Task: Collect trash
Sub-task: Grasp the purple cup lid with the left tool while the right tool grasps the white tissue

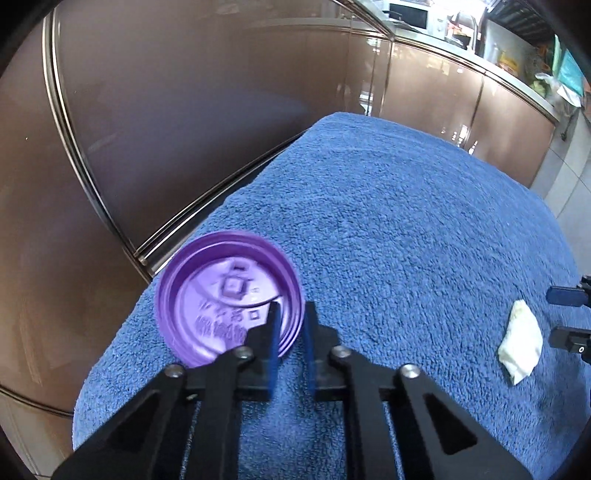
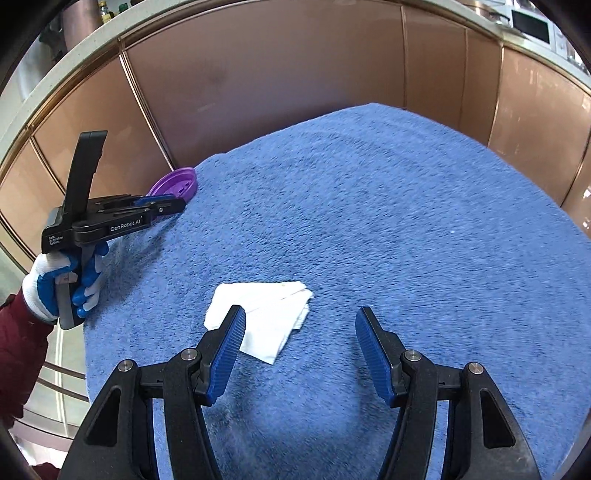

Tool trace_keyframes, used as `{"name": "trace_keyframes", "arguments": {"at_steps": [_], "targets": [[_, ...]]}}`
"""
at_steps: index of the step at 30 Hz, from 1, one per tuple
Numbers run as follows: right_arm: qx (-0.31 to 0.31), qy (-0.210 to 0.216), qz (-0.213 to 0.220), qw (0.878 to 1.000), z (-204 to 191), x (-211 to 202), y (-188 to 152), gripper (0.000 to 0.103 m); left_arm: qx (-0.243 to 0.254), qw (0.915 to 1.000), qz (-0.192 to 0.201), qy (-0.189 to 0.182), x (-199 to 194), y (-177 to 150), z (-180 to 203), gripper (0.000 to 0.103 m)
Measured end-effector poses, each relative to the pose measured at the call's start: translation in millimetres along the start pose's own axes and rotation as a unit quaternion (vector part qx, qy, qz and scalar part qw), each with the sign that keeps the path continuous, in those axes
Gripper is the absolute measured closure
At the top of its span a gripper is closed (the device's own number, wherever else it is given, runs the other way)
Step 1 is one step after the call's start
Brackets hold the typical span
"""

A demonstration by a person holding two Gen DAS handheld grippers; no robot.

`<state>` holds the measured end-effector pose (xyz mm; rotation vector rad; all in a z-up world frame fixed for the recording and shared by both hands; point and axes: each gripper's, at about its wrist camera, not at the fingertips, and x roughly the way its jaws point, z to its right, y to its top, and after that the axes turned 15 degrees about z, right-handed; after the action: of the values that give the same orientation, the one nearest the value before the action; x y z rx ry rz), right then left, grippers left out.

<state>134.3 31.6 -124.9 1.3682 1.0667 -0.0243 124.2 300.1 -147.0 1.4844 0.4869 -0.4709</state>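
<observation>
Copper-brown glossy cabinet doors (image 2: 266, 74) stand behind everything, under a pale worktop carrying a white microwave oven (image 1: 408, 14). Just in front of the doors lies a thick blue terry towel (image 1: 406, 229) that covers the whole counter; every other thing here is placed by that towel.

At the towel's left edge, beside the cabinet doors, the left gripper (image 1: 291, 314), a black linkage tool with blue-padded fingers (image 1: 274, 347), is gripped by a hand in a white-and-blue work glove (image 2: 74, 280) with a dark red sleeve behind it. Its fingers are clamped on the rim of a round purple plastic cup lid (image 1: 229, 302), one finger inside the rim and one outside. The lid is tilted, its embossed underside facing the left wrist camera, and it juts past the towel's left edge toward the cabinet doors.

Over the near middle of the towel, the right gripper (image 2: 300, 319) hovers with its ribbed blue fingers (image 2: 371, 354) spread wide apart and holding nothing. A folded white paper napkin (image 2: 269, 317) lies flat on the towel, mostly between those fingers, its left corner hidden behind the left finger. Whether that finger touches the napkin cannot be told.
</observation>
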Motion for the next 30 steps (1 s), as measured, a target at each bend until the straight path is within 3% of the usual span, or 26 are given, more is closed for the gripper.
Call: {"name": "trace_keyframes", "arguments": {"at_steps": [4,14,20,22,30], "targets": [[0.002,0.019,-0.010,1.000,-1.6,9.1,-3.6,0.042,0.010,0.9999,0.001,-0.007,1.0,-0.9,3.8,0.096],[-0.009,0.017,-0.019,1.000,-7.0,23.5,-5.5,0.045,0.012,0.9998,0.008,-0.011,-9.7,1.9,5.6,0.098],[-0.026,0.000,-0.023,0.999,-8.7,31.9,-3.3,0.068,0.007,0.9998,0.014,-0.010,-19.9,2.8,9.9,0.099],[-0.029,-0.002,-0.024,0.999,-9.8,32.8,-2.9,0.089,0.007,0.9998,0.016,-0.011,-20.7,4.1,13.3,0.099],[-0.046,0.001,-0.020,0.999,-21.2,28.7,-5.0,0.101,0.000,0.9993,0.035,-0.015,-49.2,10.7,20.0,0.099]]}}
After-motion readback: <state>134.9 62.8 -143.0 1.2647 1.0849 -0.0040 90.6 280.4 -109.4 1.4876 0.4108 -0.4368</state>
